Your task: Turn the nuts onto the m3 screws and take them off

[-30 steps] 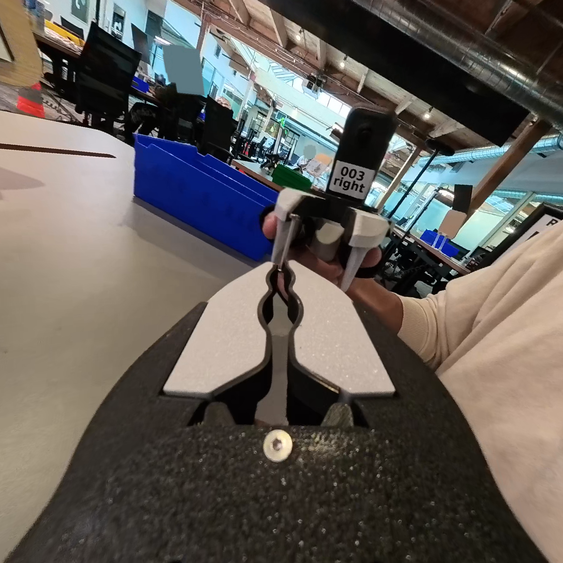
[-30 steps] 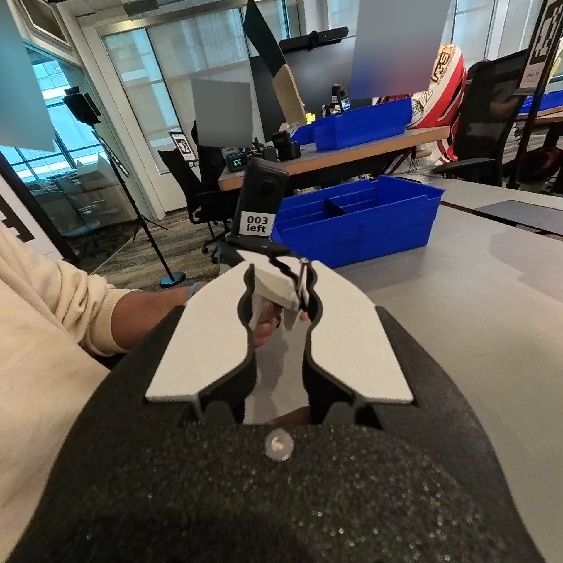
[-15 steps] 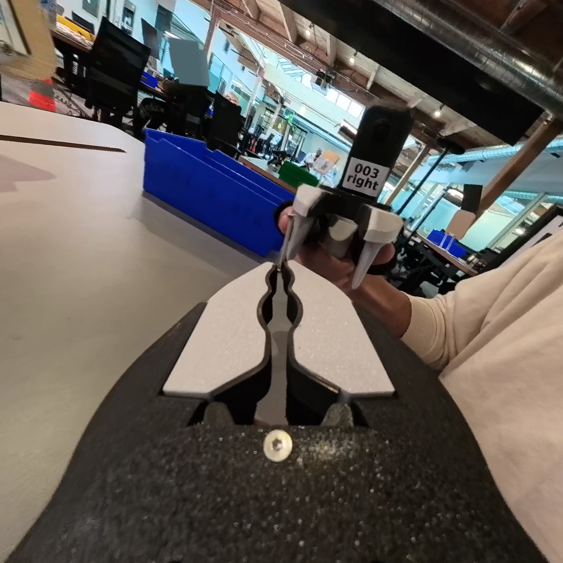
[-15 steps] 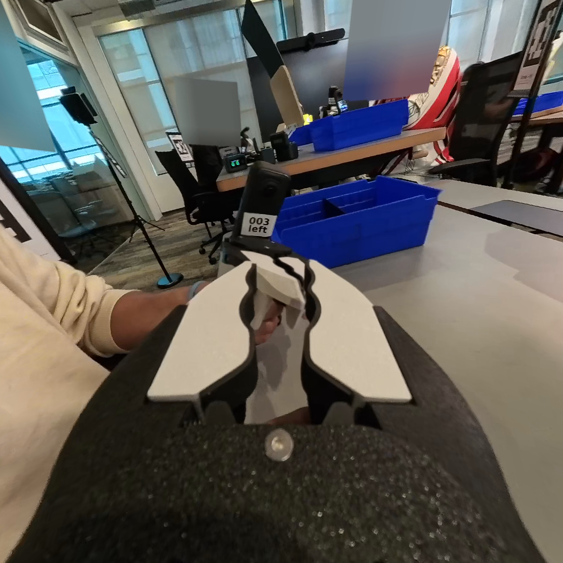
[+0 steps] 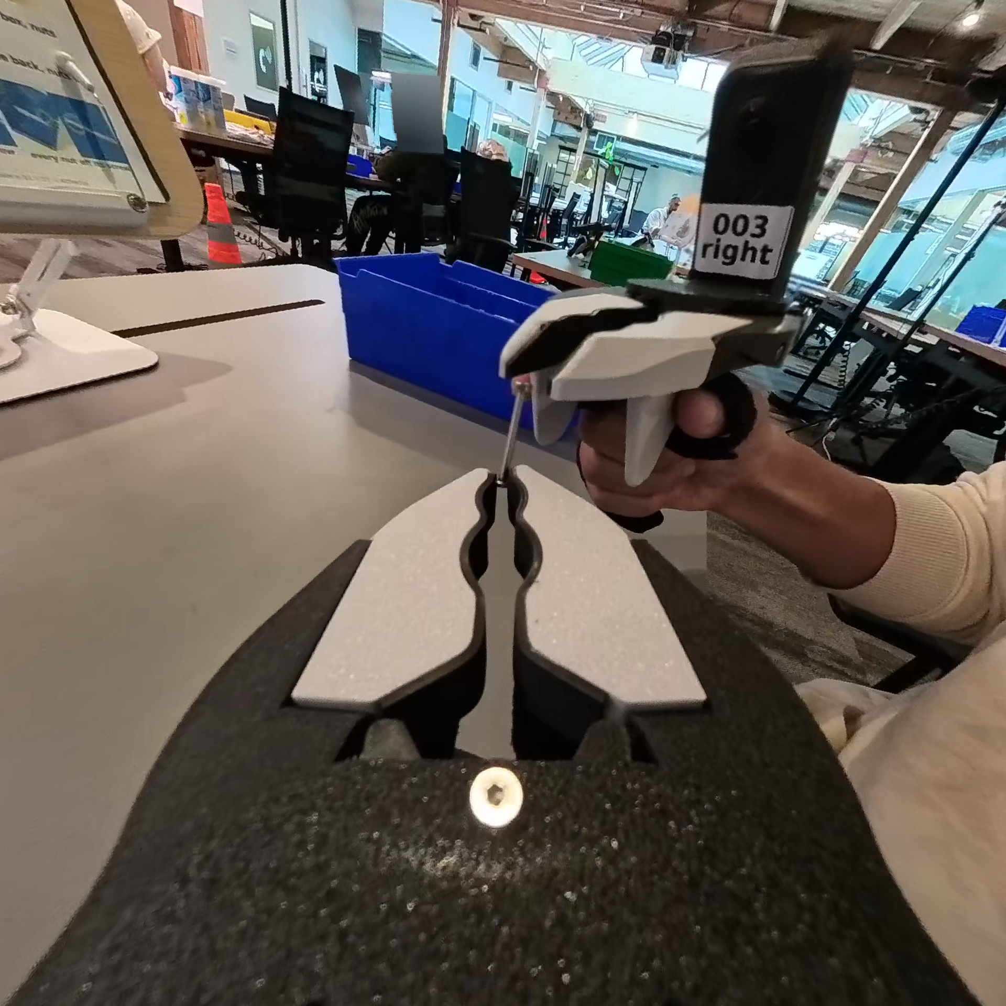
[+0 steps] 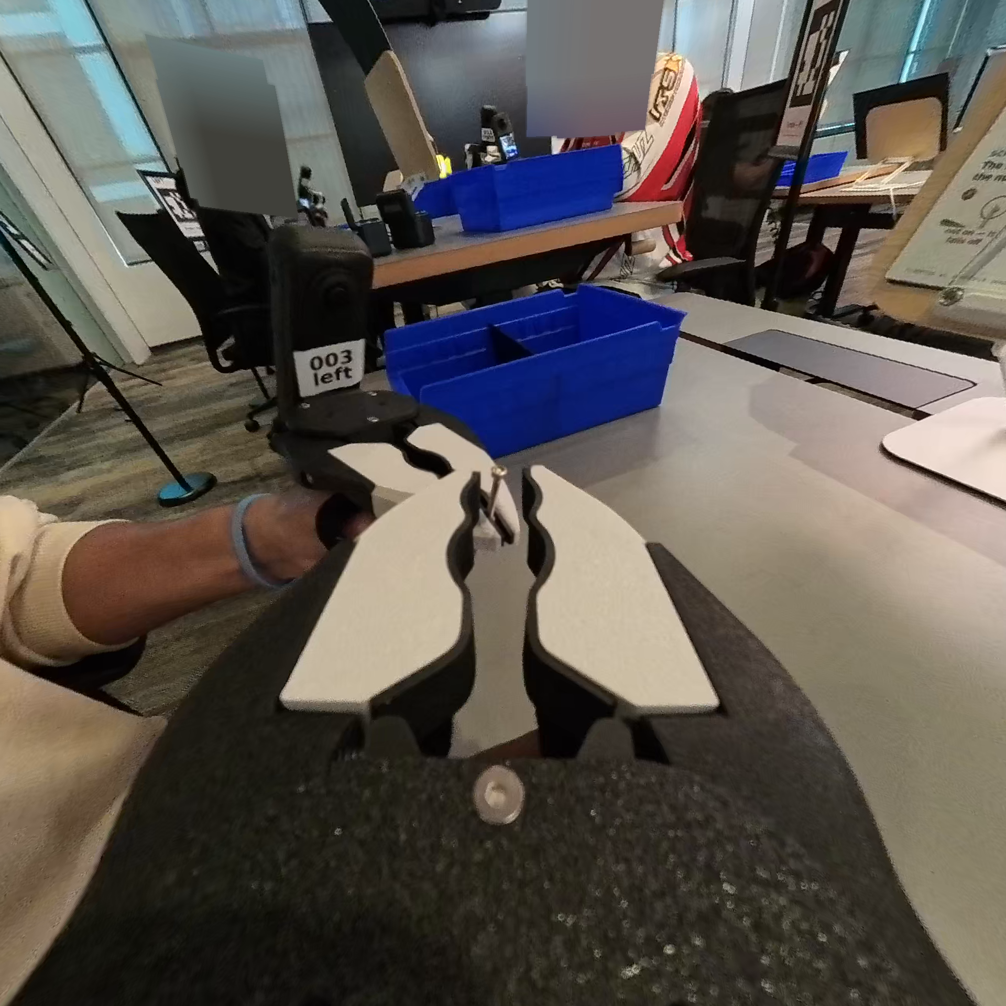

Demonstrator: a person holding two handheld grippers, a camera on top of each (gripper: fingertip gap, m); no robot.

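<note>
A: Start big. What's around them?

B: A grey table (image 5: 163, 490) with lots of bare room on the left. A blue bin (image 5: 435, 321) sits near the far edge, and a white stand base (image 5: 81, 348) off in the corner. The near table edge drops to carpet under the right hand (image 5: 653, 473).

A: And the grippers?

B: Both are held up over that near edge. The left gripper (image 5: 503, 482) has its fingers pinched narrow on the lower end of a thin screw (image 5: 511, 430), which stands nearly upright. The right gripper (image 6: 498, 479) has its fingers apart, set either side of the screw's head.

A: Any nut?

B: Too small to tell; I can't pick one out. My guess is they're lining up for a turn. Next the right fingers must close squarely, and a drop there could fall off the table
</note>
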